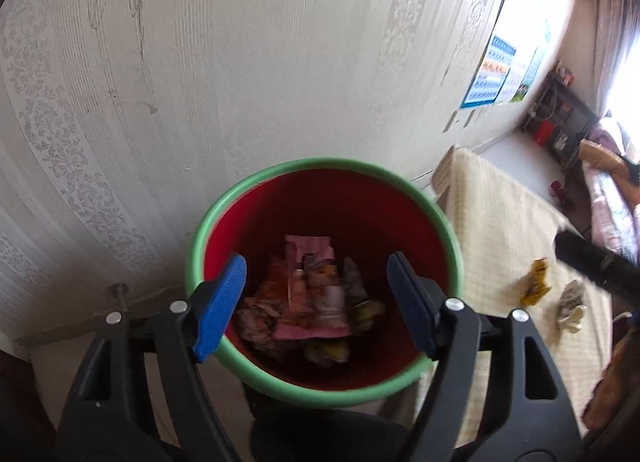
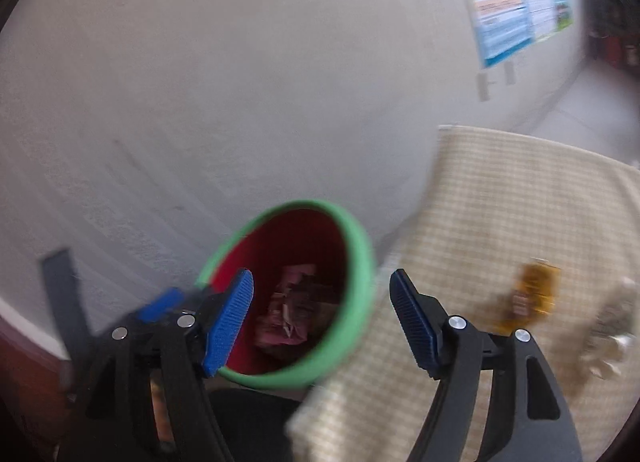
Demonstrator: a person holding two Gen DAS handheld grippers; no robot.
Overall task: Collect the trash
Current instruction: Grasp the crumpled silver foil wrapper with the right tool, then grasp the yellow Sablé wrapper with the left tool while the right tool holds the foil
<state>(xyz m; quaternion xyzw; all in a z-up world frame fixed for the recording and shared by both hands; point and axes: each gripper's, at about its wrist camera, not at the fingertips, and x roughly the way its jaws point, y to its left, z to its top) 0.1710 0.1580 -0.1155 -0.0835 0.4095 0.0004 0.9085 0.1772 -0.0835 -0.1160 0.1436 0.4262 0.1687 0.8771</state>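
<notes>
Yellow wrapper (image 1: 535, 282) and crumpled white scrap (image 1: 571, 304) lying on the checked cloth (image 1: 492, 221), right of the green-rimmed bin (image 1: 256, 189) — long axis running near to far. Nearer the right gripper (image 2: 322, 322), jaws wide and empty. Left gripper (image 1: 316, 308) gaping over the bin, nothing held.

The bin (image 1: 448, 229) appears to be smooth moulded plastic, red inside with a green rim of low sheen. The wrappers (image 1: 316, 302) inside it look like thin glossy film and crumpled paper. The left gripper (image 1: 316, 308) has matt black plastic arms, bright metal rivets and blue ribbed pads (image 1: 218, 310); the right gripper (image 2: 322, 322) has the same finish. The table cover (image 1: 500, 221) is a woven cream cloth with a fine check. The wall (image 1: 200, 61) carries matt, textured patterned wallpaper. The yellow wrapper (image 1: 536, 282) is glossy.
</notes>
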